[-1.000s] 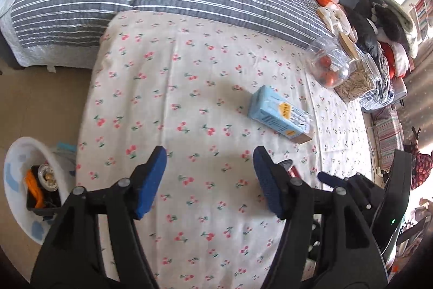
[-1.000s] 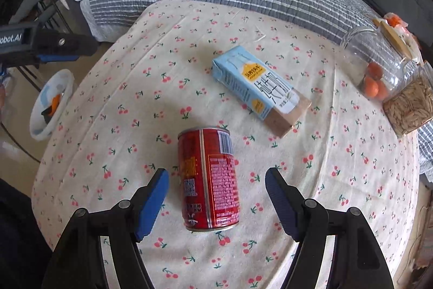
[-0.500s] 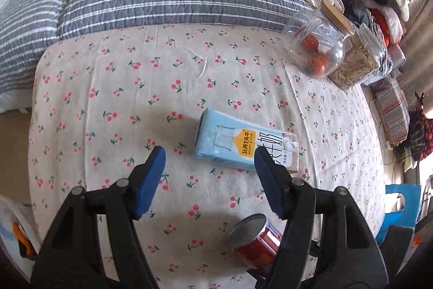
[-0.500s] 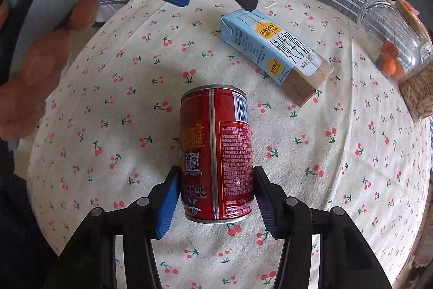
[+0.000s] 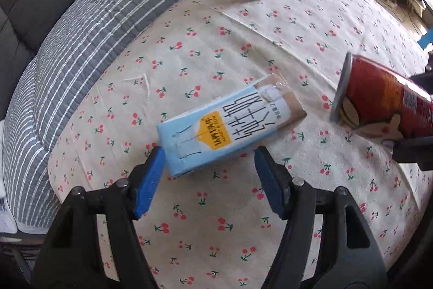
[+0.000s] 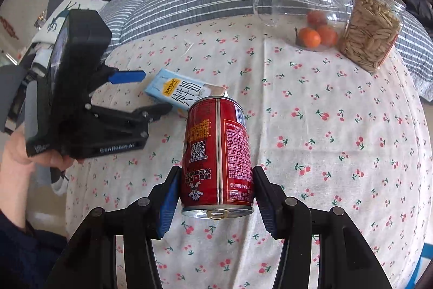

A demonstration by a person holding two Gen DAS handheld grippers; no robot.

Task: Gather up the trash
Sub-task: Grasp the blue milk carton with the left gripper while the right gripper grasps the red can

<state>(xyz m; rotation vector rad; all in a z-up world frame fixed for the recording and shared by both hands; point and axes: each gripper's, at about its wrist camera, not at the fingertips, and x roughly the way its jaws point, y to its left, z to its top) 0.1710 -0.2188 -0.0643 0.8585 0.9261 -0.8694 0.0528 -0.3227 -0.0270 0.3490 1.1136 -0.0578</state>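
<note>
Red can (image 5: 384, 110) cut off at right edge of left wrist view; near end unseen. Milk carton (image 6: 178, 92) partly hidden behind can in right wrist view. Left gripper (image 6: 140, 91) far pad concealed. Carton print too small to read.

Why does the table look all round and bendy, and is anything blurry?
Left wrist view: the fisheye lens bulges the cherry-print tablecloth; the blue milk carton stays sharp. Right wrist view: same bulge, dark corners; the red drink can is crisp, with glare on its rim.
</note>
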